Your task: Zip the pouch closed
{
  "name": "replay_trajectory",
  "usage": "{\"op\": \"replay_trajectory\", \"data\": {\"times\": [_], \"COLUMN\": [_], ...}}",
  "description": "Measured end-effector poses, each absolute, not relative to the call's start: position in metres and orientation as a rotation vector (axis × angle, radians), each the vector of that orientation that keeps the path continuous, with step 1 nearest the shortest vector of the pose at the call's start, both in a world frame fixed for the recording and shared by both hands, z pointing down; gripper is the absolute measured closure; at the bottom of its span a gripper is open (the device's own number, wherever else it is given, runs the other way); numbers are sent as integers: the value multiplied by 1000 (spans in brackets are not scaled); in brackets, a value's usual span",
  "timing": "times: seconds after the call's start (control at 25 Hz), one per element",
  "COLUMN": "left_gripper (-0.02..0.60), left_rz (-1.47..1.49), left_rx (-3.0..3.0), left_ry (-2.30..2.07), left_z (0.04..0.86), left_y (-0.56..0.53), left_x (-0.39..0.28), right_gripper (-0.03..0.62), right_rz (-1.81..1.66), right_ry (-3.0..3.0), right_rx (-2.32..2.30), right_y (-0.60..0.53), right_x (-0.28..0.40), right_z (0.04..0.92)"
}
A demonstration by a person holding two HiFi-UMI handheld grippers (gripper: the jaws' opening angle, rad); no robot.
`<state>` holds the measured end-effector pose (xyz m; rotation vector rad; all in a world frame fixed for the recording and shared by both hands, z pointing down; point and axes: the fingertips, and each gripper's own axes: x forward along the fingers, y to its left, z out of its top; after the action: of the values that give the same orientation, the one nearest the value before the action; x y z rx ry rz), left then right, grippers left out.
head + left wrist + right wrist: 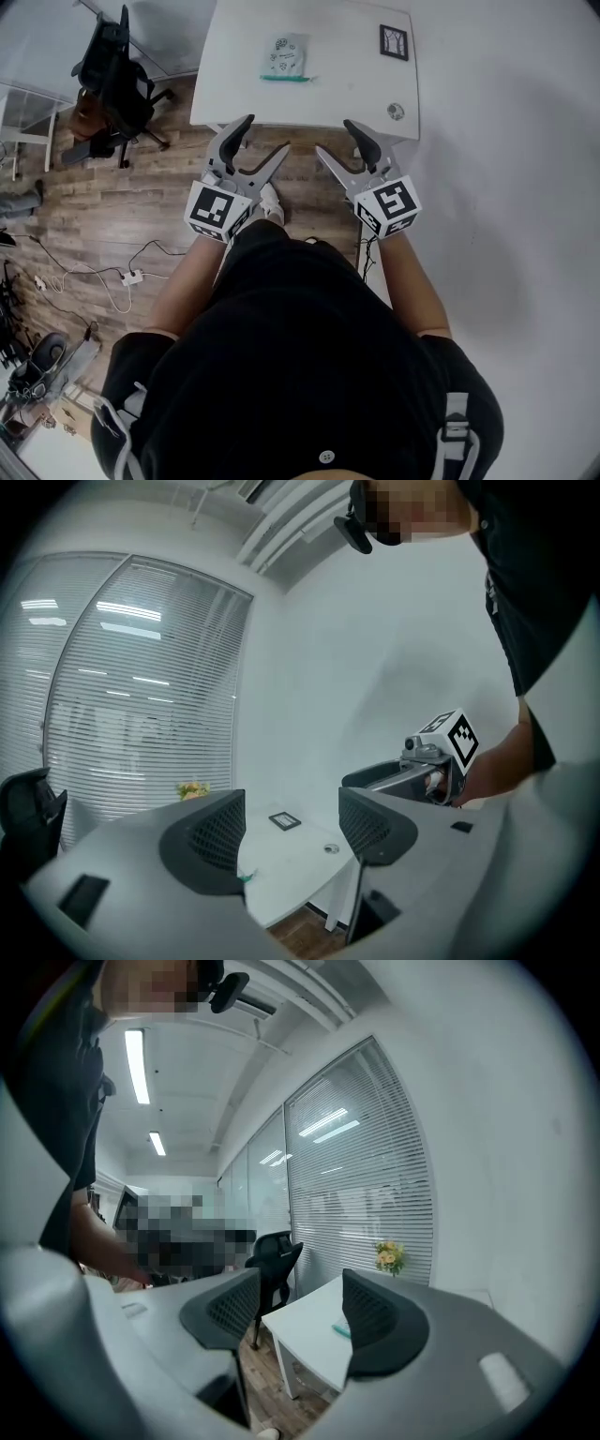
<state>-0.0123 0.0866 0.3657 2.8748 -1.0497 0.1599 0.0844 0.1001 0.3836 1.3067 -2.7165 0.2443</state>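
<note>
The pouch (284,56) lies flat on the white table (347,84), well apart from both claws. In the head view it sits at 12 o'clock from the left gripper (267,133) and about 11 o'clock from the right gripper (333,136), so the left looks the nearer. Its teal zip edge (286,79) faces the person and runs 9 to 3 (the slider is too small to find). Both claws are released, jaws spread with nothing between them, near the table's front edge. A framed card (394,42) and a small round disc (396,112) lie toward 2 o'clock. The room has a plank floor (112,216), an office chair (112,75) at 10 o'clock, and slatted blinds (141,714) beyond.
</note>
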Motion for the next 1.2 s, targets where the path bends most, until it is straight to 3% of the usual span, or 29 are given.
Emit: {"op": "replay_trajectory", "data": {"times": [0.6, 1.2], "left_gripper": [278, 278], "left_rz": [178, 215], "left_rx": [2882, 2814], "left_ry": [-885, -935], "left_z": [393, 426], "left_y": [-60, -118], "left_x": [-58, -51], "right_gripper": [309, 309], "right_rz": [322, 404], "right_ry": [-2574, -2529], "right_rx": [1392, 1324], "right_y": [-35, -105], "right_x": [35, 52], "right_z": [419, 469]}}
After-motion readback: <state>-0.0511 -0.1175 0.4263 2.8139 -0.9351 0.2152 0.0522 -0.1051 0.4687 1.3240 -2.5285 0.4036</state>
